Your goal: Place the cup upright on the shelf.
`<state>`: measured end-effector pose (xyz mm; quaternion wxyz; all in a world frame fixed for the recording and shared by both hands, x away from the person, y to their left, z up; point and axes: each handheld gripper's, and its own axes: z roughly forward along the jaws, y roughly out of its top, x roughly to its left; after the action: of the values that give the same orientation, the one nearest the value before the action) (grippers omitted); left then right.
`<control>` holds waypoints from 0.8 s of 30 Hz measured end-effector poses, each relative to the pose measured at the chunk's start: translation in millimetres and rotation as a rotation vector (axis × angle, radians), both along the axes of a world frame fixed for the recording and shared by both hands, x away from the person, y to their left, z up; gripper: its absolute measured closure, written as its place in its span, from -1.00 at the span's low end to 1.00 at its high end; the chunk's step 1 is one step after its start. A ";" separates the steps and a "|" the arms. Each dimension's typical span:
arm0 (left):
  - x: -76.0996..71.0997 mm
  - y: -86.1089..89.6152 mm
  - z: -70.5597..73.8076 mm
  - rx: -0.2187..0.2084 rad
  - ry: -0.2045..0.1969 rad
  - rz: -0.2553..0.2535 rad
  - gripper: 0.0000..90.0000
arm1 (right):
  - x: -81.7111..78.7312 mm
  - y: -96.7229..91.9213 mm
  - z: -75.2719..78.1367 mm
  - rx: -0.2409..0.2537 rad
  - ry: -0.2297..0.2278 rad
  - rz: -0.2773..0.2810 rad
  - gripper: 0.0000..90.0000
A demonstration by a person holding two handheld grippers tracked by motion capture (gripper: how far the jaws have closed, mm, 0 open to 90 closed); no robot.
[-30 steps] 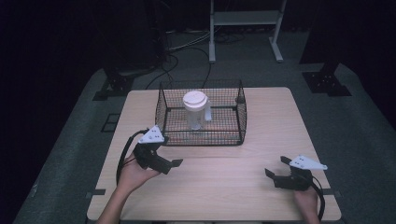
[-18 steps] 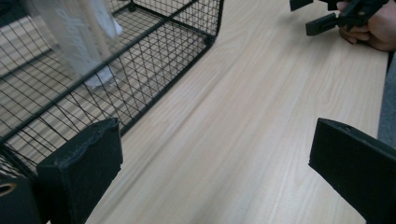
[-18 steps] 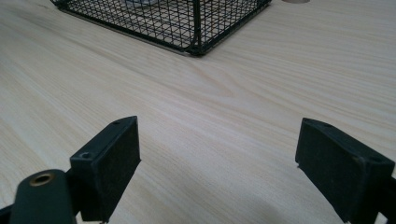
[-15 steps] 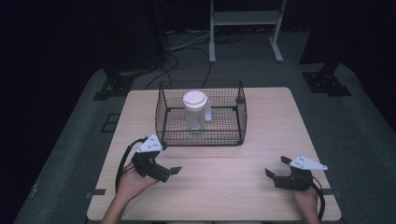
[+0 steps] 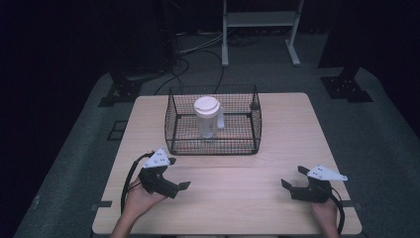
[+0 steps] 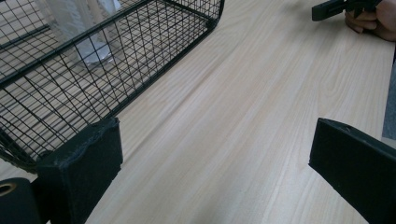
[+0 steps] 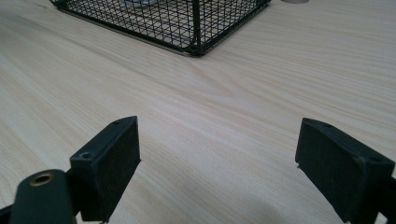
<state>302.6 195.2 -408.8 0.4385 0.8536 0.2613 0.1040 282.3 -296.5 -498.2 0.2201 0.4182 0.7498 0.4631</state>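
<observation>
Resting on one table [image 5: 277, 148], two tongs, left tongs [image 5: 174, 187] and right tongs [image 5: 291, 179] both apart, one wire basket [image 5: 213, 144], one lidded jug [image 5: 207, 116] inside.

A black wire-mesh basket [image 5: 213, 120] sits on the pale wood-grain tabletop [image 5: 292, 129], holding an upright clear plastic jug with a white lid [image 5: 207, 115]. Dark cables [image 5: 193, 54] lie on the grey floor beyond.

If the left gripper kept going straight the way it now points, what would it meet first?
Probably nothing on the bare table: the left gripper points past the wire basket, toward the right gripper far off.
</observation>
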 end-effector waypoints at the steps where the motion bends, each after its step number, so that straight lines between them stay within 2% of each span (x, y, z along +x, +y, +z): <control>1: 0.0 1.3 -1.5 -0.005 -0.001 0.003 -0.96 | -0.1 0.0 0.0 -0.001 0.000 0.000 -0.71; 19: -10.2 19.2 -22.3 -0.066 -0.013 0.076 -0.98 | -0.7 0.2 0.0 -0.004 -0.005 0.000 -0.71; 22: -14.0 22.8 -29.6 -0.076 -0.038 0.103 -0.98 | -0.8 0.2 0.0 -0.004 -0.006 0.000 -0.71; 24: -18.2 25.6 -35.9 -0.096 -0.076 0.127 -0.98 | -1.0 0.2 0.0 -0.002 -0.008 0.001 -0.71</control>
<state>284.4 220.8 -444.6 0.4812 0.8086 0.3028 0.1514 281.3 -296.3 -498.2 0.2232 0.4160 0.7496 0.4640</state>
